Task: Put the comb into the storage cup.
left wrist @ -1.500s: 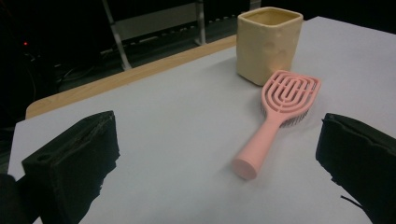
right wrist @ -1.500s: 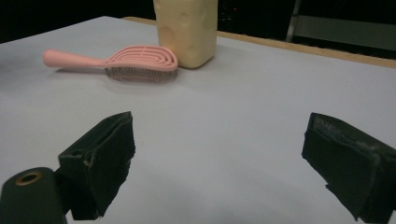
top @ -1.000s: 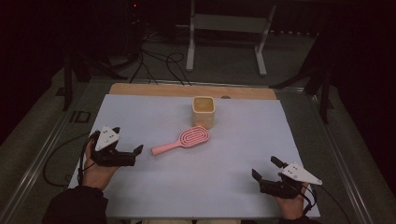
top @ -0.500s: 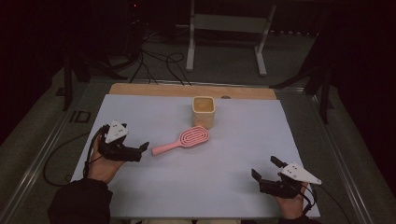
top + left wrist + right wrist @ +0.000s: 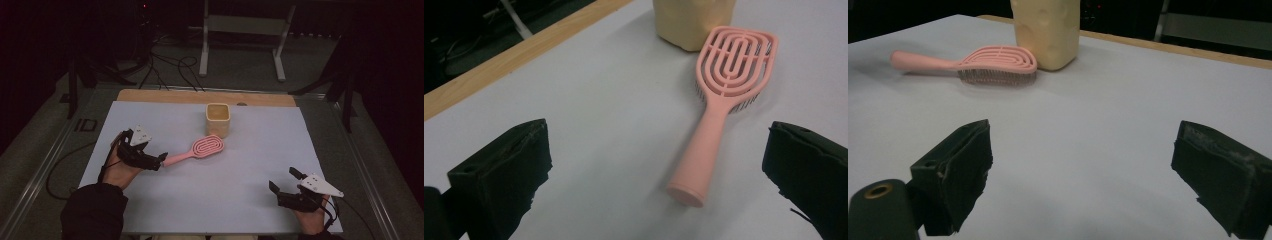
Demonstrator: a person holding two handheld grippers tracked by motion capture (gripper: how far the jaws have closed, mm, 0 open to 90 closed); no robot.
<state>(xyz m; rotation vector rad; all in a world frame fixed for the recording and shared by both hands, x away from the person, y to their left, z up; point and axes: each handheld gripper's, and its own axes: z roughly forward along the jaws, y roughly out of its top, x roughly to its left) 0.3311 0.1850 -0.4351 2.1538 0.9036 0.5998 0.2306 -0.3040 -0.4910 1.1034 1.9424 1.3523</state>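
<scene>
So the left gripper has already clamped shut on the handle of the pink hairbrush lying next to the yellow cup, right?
Not quite. The left gripper is open: in the left gripper view its jaws stand wide apart on either side of the pink hairbrush, whose handle end lies between them, not clamped. The brush does lie next to the yellow cup.

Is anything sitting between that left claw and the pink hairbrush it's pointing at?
Nothing visible. The left gripper has its jaws open on either side of the pink hairbrush handle end, with bare white table between. The yellow cup stands beyond the brush head.
</scene>
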